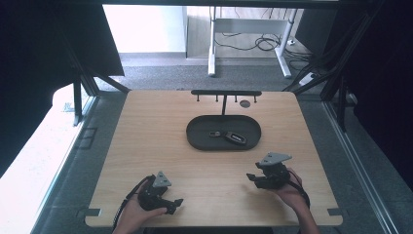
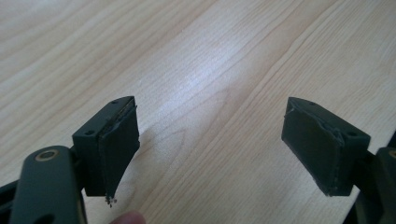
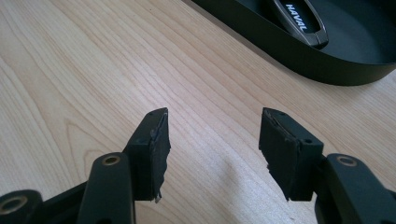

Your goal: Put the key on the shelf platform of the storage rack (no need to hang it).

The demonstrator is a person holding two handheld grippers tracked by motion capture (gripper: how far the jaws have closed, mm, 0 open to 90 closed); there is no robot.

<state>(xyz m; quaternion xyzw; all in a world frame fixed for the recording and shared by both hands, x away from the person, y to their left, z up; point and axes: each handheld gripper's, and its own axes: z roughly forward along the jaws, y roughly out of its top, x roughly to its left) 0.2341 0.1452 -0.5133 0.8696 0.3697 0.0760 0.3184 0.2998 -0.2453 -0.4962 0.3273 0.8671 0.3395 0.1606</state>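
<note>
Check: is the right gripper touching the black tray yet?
Apart. The right gripper view shows bare table between the right gripper and the black tray.

in the right gripper view the black tray (image 3: 327, 65) is cut off by the top and right edges, and the key fob (image 3: 299, 21) lying in it loses its far end at the top edge. in the high view the small item (image 1: 215, 133) beside the fob in the tray is too small to identify. the pegs on the rack (image 1: 225, 93) behind the tray are likewise too small to resolve.

Key fob (image 1: 234, 137) in tray (image 1: 197, 139), hook rack (image 1: 226, 92) behind; table (image 1: 146, 126) beneath
</note>
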